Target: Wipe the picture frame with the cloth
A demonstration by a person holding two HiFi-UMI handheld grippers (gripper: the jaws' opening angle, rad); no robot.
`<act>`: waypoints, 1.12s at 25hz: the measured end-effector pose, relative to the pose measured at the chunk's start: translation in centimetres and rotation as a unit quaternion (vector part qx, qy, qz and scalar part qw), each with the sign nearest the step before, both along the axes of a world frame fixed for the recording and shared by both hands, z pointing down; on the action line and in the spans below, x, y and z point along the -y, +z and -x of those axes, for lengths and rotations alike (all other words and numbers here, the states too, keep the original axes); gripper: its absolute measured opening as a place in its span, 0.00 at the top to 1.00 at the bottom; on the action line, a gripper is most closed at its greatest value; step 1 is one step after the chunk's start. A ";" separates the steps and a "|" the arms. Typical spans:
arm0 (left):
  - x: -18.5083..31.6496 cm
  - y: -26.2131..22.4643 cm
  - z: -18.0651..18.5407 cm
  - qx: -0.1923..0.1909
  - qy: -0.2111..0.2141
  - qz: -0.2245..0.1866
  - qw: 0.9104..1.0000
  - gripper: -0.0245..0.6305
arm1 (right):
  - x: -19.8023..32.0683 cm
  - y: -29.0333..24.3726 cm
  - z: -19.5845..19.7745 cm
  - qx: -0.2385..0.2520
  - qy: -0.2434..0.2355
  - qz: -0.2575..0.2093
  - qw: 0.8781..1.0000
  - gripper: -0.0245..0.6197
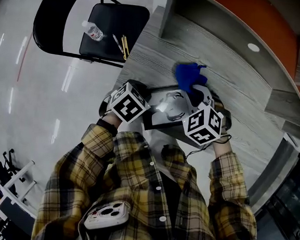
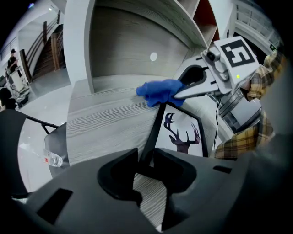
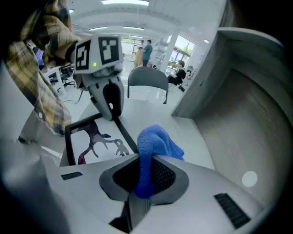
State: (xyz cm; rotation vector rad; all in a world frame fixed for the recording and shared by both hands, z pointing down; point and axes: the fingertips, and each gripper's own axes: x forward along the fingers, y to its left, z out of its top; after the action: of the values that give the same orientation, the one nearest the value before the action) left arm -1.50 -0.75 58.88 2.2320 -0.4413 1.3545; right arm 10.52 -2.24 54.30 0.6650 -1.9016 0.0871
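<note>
The left hand-held gripper (image 2: pixel 145 157) clamps a corner of the picture frame (image 2: pixel 183 132) on the table (image 2: pixel 105 123) and should hold it steady. The right hand-held gripper (image 3: pixel 142 176) pinches the blue cloth (image 3: pixel 153 141) at the frame's far corner; light, even sweeps would suit
</note>
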 end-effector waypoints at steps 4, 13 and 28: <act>0.1 0.0 -0.1 -0.001 -0.003 0.006 1.000 0.79 | -0.5 2.9 0.7 -0.010 -0.019 0.035 0.999 0.88; 0.0 0.1 0.1 0.006 -0.019 0.013 1.000 0.79 | -2.8 3.3 0.9 0.025 0.006 0.146 0.989 0.88; 0.1 -0.1 0.0 0.016 -0.018 0.023 0.999 0.79 | -10.7 3.1 -0.6 0.033 0.002 0.216 0.976 0.88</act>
State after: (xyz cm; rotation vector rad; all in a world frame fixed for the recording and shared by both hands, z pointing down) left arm -1.53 -0.88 58.77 2.1580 -0.4548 1.3687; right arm 11.11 8.48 57.36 0.3706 -1.8604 0.5153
